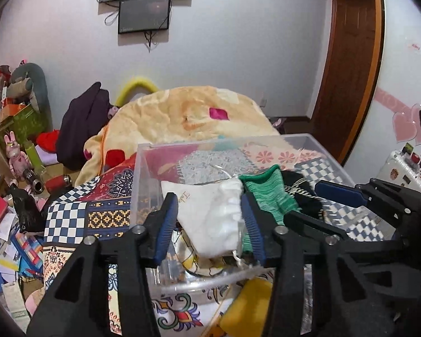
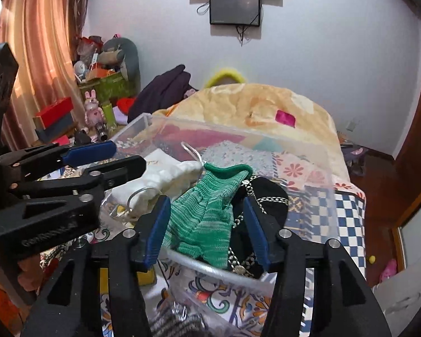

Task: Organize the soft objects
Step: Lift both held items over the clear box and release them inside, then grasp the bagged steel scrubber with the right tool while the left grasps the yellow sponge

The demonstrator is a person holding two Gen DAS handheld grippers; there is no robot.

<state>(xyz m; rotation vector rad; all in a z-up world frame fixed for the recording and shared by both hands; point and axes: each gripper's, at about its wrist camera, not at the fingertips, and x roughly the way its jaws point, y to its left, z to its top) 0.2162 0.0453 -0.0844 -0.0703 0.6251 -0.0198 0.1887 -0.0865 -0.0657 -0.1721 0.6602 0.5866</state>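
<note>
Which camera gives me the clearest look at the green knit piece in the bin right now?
The right wrist view. The green knit piece lies centred between that gripper's open fingers, visible nearly end to end. The left wrist view shows only part of it, off to the side behind a finger.

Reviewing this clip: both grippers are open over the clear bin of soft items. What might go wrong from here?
Three risks, as judgement:
1. The white cloth item has a thin wire loop beside it; the left gripper may snag it when closing.
2. The green knit piece drapes over the bin's near rim, so it might slide out.
3. The right gripper may also catch the black trimmed item touching the green one.
</note>
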